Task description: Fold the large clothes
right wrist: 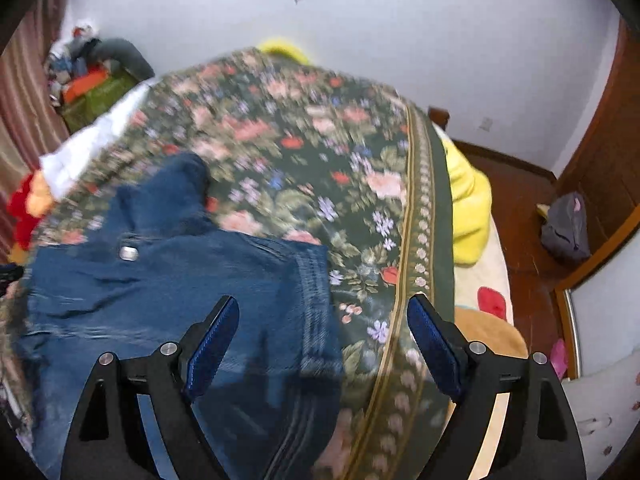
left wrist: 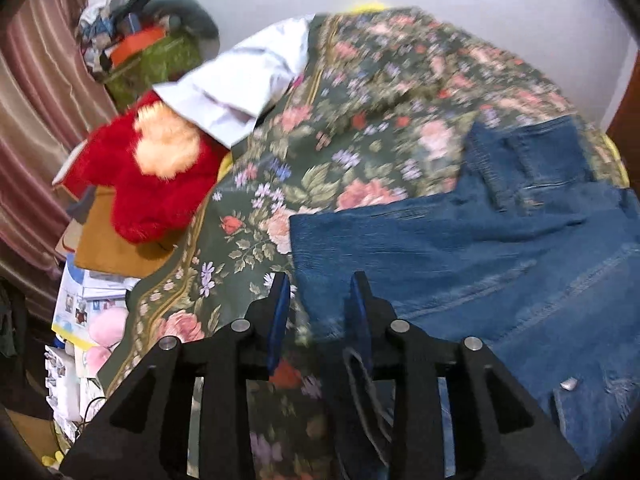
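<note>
Denim jacket [right wrist: 168, 280] lies partly folded at lower frame on floral bedspread [right wrist: 312, 168]; left gripper [left wrist: 320, 304] narrowly parted, empty; right gripper [right wrist: 324, 340] wide open; final folds seemingly remain.

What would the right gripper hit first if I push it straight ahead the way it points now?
Most likely the denim garment. The right gripper is open, and the garment's hemmed edge lies between and ahead of its fingers, on the floral bedspread. Depth is unclear in this blurred view, so the bedspread beside that edge could come first.
</note>
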Action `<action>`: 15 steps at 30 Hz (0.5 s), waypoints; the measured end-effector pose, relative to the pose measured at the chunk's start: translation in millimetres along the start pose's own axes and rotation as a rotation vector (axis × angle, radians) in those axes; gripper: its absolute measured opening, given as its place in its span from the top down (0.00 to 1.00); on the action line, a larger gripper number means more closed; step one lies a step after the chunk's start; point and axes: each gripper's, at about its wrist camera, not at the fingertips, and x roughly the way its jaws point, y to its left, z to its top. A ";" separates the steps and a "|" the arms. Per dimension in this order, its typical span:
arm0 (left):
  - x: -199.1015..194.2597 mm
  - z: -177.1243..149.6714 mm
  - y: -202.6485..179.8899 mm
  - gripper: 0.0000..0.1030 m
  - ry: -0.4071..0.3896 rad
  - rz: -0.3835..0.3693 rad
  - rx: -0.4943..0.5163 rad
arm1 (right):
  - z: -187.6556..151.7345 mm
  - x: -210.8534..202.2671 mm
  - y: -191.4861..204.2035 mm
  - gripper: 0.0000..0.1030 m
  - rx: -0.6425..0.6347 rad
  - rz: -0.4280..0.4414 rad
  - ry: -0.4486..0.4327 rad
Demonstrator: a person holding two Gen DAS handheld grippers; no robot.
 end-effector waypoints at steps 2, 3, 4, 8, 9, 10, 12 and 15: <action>-25.0 -1.9 -4.9 0.63 -0.041 -0.019 0.000 | -1.8 -33.8 3.8 0.17 -0.011 0.022 -0.050; -35.6 -3.1 -6.3 0.60 -0.060 -0.025 0.002 | -2.7 -44.7 5.8 0.17 -0.016 0.027 -0.065; -49.8 -5.1 -8.0 0.58 -0.086 -0.030 0.005 | -4.6 -60.1 7.5 0.17 -0.022 0.036 -0.086; -92.3 -14.4 -14.3 0.48 -0.162 -0.061 0.007 | -15.9 -111.4 13.5 0.16 -0.028 0.067 -0.149; -104.4 -19.6 -15.0 0.44 -0.183 -0.072 0.005 | -20.2 -122.9 15.1 0.14 -0.028 0.076 -0.158; -112.2 -24.0 -15.3 0.40 -0.196 -0.079 0.004 | -24.8 -134.3 17.2 0.12 -0.030 0.085 -0.167; -127.8 -35.1 -15.1 0.37 -0.215 -0.087 0.007 | -35.1 -153.1 21.4 0.08 -0.036 0.093 -0.177; -142.0 -52.6 -13.1 0.28 -0.214 -0.095 0.004 | -51.5 -168.8 24.6 0.02 -0.034 0.103 -0.178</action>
